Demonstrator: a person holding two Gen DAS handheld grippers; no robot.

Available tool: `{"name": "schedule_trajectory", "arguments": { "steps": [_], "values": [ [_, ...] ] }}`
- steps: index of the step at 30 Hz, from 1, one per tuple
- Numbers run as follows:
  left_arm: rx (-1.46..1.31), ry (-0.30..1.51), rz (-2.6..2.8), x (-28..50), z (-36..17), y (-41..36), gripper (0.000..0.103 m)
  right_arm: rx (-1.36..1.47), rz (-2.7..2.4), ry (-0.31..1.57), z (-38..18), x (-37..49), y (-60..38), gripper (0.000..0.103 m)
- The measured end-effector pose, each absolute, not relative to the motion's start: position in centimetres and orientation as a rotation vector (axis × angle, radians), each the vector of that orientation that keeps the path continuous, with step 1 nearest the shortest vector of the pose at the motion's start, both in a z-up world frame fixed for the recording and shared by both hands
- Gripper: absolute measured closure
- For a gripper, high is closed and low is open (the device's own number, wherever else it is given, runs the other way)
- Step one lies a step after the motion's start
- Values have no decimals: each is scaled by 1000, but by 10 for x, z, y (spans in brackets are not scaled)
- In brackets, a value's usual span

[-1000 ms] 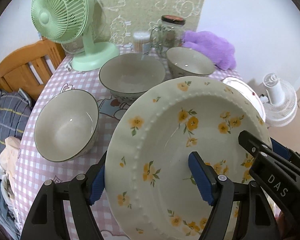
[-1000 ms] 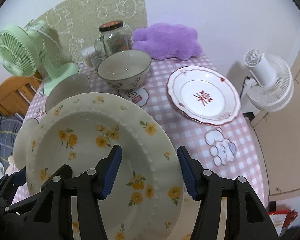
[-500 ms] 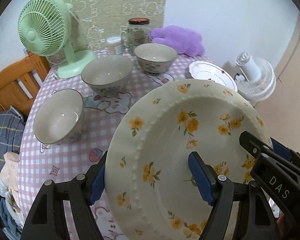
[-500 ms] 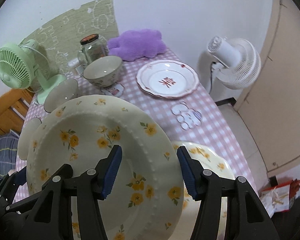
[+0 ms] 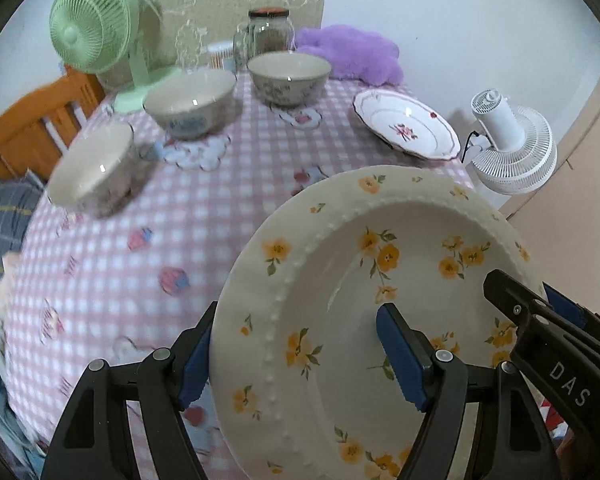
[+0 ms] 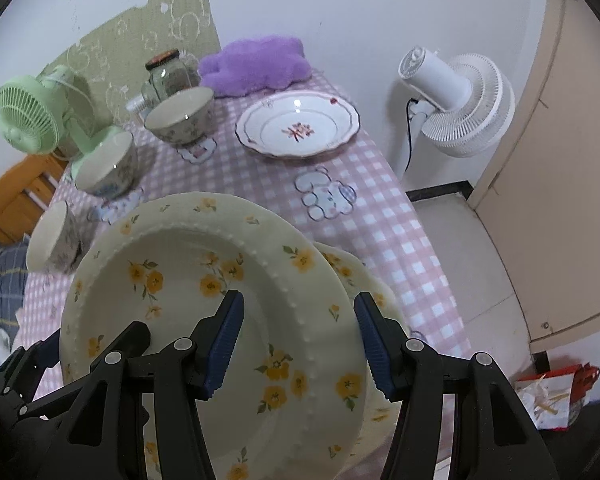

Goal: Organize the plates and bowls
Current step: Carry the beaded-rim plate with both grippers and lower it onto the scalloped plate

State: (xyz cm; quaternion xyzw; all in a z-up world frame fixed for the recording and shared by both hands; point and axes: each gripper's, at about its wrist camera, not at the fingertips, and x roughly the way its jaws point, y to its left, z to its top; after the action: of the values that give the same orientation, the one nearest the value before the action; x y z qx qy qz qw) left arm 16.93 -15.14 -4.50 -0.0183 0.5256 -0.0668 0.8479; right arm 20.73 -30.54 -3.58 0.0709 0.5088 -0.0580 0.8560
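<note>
A cream plate with yellow flowers (image 5: 380, 240) (image 6: 188, 256) hangs tilted above the pink checked table (image 5: 204, 220). My left gripper (image 5: 296, 340) is shut on its left rim, one pad under it and one inside. On the opposite rim my right gripper (image 6: 300, 312) is shut, showing as a black jaw at the right edge of the left wrist view. A second flowered plate (image 6: 356, 276) lies on the table just beneath, mostly hidden. Three bowls (image 5: 92, 168) (image 5: 190, 100) (image 5: 288, 76) stand along the far left. A white plate with a red motif (image 6: 298, 124) lies at the far right.
A green fan (image 5: 88, 36), a glass jar (image 5: 268, 36) and a purple plush (image 5: 348, 56) line the back by the wall. A white fan (image 6: 460, 100) stands on the floor past the table's right edge. A wooden chair (image 5: 28, 128) is at the left.
Both grippers carried the flowered plate back and to the right, away from the bowls. The second flowered plate has come into view under it near the table's front right.
</note>
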Motion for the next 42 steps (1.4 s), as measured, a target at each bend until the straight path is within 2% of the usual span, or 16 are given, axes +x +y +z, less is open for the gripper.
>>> {"name": "schedule_trajectory", "arguments": {
  "steps": [8,27,35,42],
  "values": [
    [-97,1149,-109,166,-68,-191,27,107,-95,1117,-52,211,-346,42],
    [-129,1216,-35,173,-103,-218,26,50,-40,1193,-80,229,-379,44],
    [-106,1185,-5,173,-103,-222,23,34,-21,1195,-87,227,-381,47],
    [-55,1173,9,171,-103,-225,17,5,-6,1190,-87,224,-382,56]
  ]
}}
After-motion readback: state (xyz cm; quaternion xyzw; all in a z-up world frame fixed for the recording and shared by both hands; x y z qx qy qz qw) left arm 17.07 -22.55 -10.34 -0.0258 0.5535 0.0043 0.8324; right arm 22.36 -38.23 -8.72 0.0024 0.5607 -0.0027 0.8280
